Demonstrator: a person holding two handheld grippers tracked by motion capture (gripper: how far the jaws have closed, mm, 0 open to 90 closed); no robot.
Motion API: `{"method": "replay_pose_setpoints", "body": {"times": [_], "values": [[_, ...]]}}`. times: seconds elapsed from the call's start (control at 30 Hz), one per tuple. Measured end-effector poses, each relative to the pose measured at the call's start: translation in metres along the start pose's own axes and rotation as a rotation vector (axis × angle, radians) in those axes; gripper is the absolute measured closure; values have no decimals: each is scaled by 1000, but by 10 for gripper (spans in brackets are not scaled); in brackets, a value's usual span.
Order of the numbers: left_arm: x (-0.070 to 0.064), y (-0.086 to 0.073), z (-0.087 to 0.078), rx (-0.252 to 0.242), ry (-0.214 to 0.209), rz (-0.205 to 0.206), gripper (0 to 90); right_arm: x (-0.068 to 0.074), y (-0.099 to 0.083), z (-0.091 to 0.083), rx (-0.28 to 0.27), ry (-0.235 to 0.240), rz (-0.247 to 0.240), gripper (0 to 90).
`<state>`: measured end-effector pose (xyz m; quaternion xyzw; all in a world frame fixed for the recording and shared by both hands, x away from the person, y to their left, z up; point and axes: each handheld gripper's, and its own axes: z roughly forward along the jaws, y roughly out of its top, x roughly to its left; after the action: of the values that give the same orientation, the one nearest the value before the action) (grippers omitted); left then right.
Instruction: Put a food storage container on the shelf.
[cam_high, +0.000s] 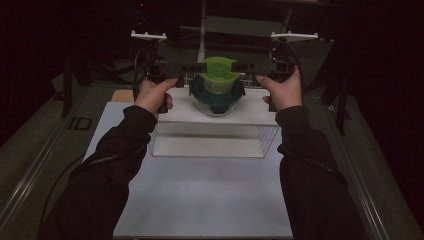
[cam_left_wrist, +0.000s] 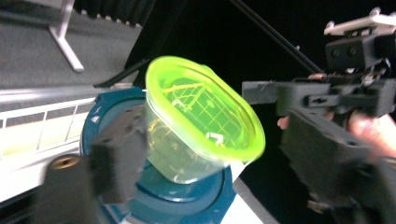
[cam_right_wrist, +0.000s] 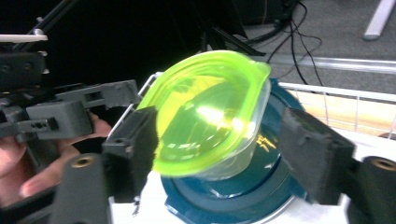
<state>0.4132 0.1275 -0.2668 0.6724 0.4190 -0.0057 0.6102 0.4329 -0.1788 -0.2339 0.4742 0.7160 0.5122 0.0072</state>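
Note:
A clear tub with a lime-green lid (cam_high: 218, 70) sits tilted on the dark blue lid of a glass bowl (cam_high: 216, 97). Both stand on a white wire rack (cam_high: 215, 142). My left gripper (cam_high: 192, 70) comes in from the left and my right gripper (cam_high: 245, 69) from the right, level with the tub. In the left gripper view the tub (cam_left_wrist: 201, 121) lies between the open jaws of that gripper (cam_left_wrist: 217, 154), with one pad (cam_left_wrist: 119, 154) against its side. In the right gripper view the jaws of that gripper (cam_right_wrist: 219, 149) stand open around the tub (cam_right_wrist: 210, 112).
The rack stands at the far end of a white table (cam_high: 200, 200). Dark stands and cables crowd the space behind it. The right gripper (cam_left_wrist: 280, 93) faces my left one across the tub, and the left gripper (cam_right_wrist: 107, 95) shows likewise.

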Motion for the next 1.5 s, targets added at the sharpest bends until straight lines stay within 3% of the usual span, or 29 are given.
{"method": "replay_pose_setpoints", "body": {"times": [0.07,0.1,0.13,0.17,0.33,0.4,0.83,1.03,1.17,1.47,1.5], "values": [[-4,-7,-4,0,-2,50,128,3,-7,-5,-5,19,-27,210],[-4,-7,-4,0,-2,50,98,3,-7,-5,-5,19,-27,210],[-8,-13,-8,-19,-7,87,98,4,-11,-7,-14,20,-36,211],[-9,-15,-11,-21,-17,93,29,5,-18,-10,-16,19,-60,204],[-19,-29,-23,-51,-49,138,18,7,-36,-19,-21,49,-75,205],[-24,-38,-27,-49,-35,177,18,8,-46,-23,-22,59,-91,205],[-37,-93,-31,17,-60,260,18,3,-117,-25,7,80,-180,197],[-41,-121,-35,37,-35,317,18,-2,-148,-20,16,92,-235,193],[-40,-141,-38,35,-27,336,19,-6,-166,-18,10,118,-240,193],[-40,-183,-35,86,-28,381,20,-16,-203,-14,13,118,-236,193],[-40,-196,-34,103,-34,380,20,-17,-208,-13,18,119,-234,193]]}}
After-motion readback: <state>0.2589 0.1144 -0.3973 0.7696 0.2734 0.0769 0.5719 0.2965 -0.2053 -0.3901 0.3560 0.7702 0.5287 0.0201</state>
